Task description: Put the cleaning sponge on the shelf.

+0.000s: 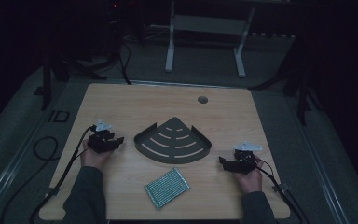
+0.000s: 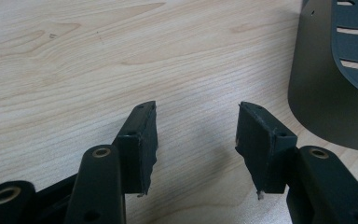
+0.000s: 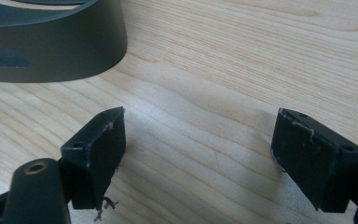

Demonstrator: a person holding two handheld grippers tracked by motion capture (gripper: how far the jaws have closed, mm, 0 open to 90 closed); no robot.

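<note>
Both tools wide and empty, flanking the shelf.

My left tool rests beside the dark grey fan-shaped slotted metal corner shelf at the centre of the pale wooden desk; my right tool should approach its rim squarely.

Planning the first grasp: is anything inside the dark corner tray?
Nothing lies inside the dark corner tray; its slotted floor shows bare. The table under it is covered apart from the slots. The green sponge lies outside it.
</note>
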